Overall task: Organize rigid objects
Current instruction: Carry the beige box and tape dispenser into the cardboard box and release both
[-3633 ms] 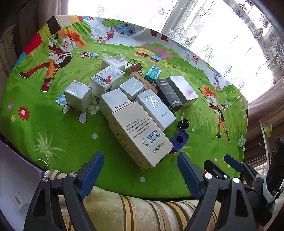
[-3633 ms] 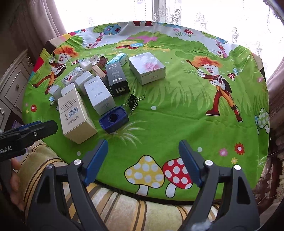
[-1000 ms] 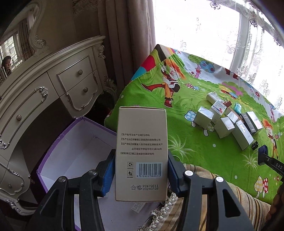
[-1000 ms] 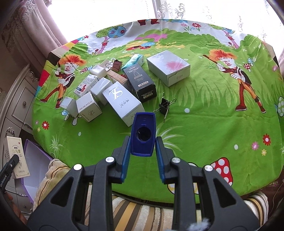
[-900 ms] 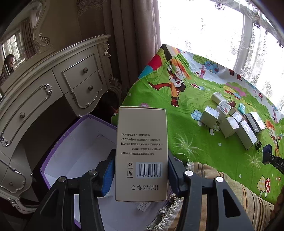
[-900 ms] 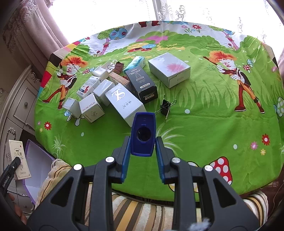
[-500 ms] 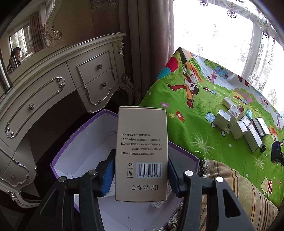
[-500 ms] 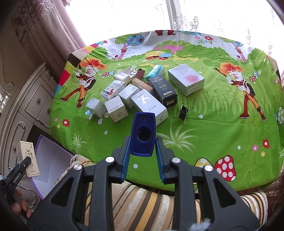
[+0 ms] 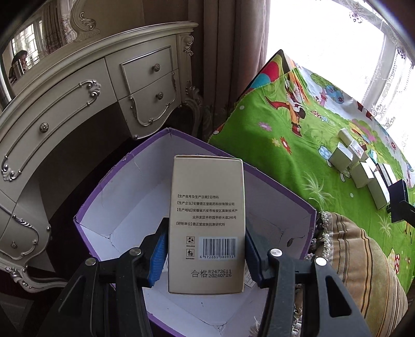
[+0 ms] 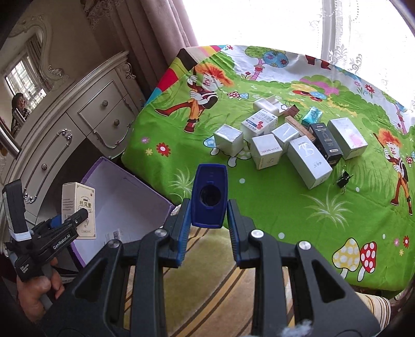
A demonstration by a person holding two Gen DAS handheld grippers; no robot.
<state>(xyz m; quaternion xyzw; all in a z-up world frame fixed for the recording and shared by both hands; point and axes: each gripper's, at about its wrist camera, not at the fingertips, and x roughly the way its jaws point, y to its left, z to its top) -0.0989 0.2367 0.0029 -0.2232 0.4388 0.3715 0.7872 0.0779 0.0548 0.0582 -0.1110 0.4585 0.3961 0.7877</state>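
My left gripper is shut on a tall beige carton with a barcode, held over the open purple storage box. The right wrist view shows the same carton in that gripper at the lower left, above the purple box. My right gripper is shut on a small blue sharpener-like block, held above the table's near edge. Several white, silver and black cartons lie clustered on the green cartoon tablecloth.
A cream dresser with drawers stands behind the purple box. A striped cushion runs along the table's near edge. A black binder clip lies right of the cartons. Curtains and a bright window back the table. A hand holds the left gripper.
The left gripper carried the beige carton left and down, so the purple box now fills the view beneath it. The right gripper rose and rolled, swinging left with the blue block toward the box.
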